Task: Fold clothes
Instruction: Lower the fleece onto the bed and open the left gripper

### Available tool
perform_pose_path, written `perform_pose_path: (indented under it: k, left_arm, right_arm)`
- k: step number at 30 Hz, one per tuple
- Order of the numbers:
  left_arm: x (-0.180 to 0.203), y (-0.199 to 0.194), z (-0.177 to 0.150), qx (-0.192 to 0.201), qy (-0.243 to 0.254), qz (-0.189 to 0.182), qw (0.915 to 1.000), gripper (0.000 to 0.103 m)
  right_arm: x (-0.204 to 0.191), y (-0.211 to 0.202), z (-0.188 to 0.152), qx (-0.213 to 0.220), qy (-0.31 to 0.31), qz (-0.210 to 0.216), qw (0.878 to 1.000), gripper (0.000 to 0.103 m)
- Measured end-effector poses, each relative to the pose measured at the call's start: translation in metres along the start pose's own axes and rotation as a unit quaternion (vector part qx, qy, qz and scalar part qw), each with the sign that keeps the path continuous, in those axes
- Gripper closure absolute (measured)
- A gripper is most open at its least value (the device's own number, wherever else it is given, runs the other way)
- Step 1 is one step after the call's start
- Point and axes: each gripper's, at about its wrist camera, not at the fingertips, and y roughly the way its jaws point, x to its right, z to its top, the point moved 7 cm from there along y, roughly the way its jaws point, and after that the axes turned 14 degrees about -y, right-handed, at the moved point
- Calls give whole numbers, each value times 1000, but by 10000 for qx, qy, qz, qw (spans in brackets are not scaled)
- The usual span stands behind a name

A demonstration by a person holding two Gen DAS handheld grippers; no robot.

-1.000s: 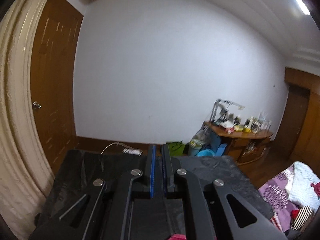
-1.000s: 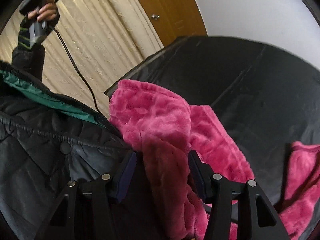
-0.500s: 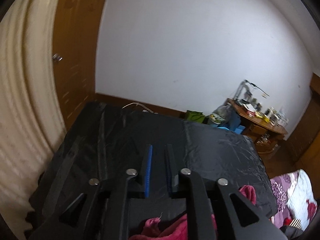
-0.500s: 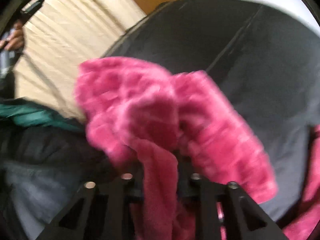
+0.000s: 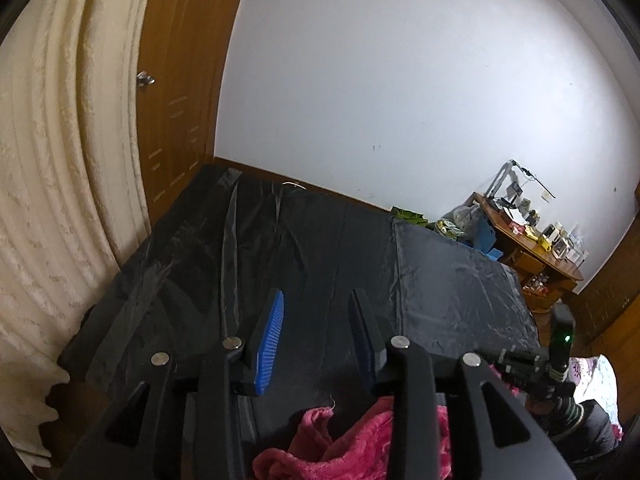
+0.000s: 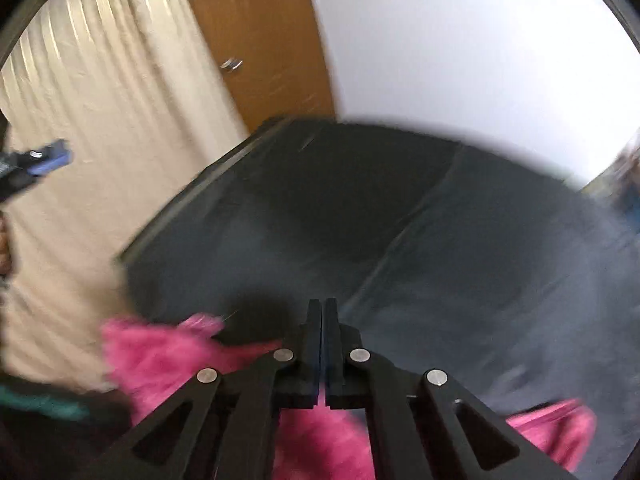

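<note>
A pink fleece garment (image 5: 348, 444) lies crumpled on the black-covered table (image 5: 440, 280), just under and behind my left gripper (image 5: 316, 304). That gripper is open, its blue pads (image 5: 272, 328) wide apart with only table between them. My right gripper (image 6: 322, 308) is shut, fingers pressed together, and no cloth shows between the tips. The pink garment (image 6: 160, 356) spreads below it, blurred, with another fold at the lower right. The right gripper's body (image 5: 560, 340), with a green light, shows in the left wrist view, held by a gloved hand (image 5: 568, 412).
Cream curtains (image 5: 48, 200) and a wooden door (image 5: 180, 100) stand left of the table. A white wall is behind it. A cluttered wooden desk (image 5: 532, 240) stands at the far right. The left gripper's blue tip (image 6: 52, 160) shows at the left edge of the right wrist view.
My left gripper has opened and tilted down toward the table. My right gripper has shut; the pink cloth that stood between its fingers now lies below them.
</note>
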Motion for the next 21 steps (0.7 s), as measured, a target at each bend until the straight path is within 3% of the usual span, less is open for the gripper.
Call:
perform_pose_path:
  k: [3,5,6,7,12,15,18,21]
  left_arm:
    - [-6,4,2,-22,-56,-65,10000,65]
    - [-5,9,-1,-150,87,-144,9997,63]
    - [-5,12,-4,-261,180,-197,9993,56]
    - [-5,15,-10,-419,287,-261,9984,45]
    - [-23,40,-64,-1507,727,-442,9849,29]
    - [-39,54,-101,-2170,819,-552,9712,28]
    - [-54,65,-135,-2771,875,-683,9544,28]
    - [-62,72,-161,-3198,627,-967,9405,25]
  right_arm:
    - [-9,24,-25,-599,196,619,9961,89]
    - [-17,37,-38,-780,390,1059,9905,62]
    - [-22,41,-41,-797,447,1222,9883,35]
    - [-26,43,-42,-777,476,1333,9869,28]
    - [-25,53,-45,-672,767,1597,9819,28]
    - [-21,68,-46,-728,1114,1846,9738,28]
    - [-34,87,-45,-991,1183,2108,9653,28]
    - [-53,106,-45,-1362,896,2153,9629,29]
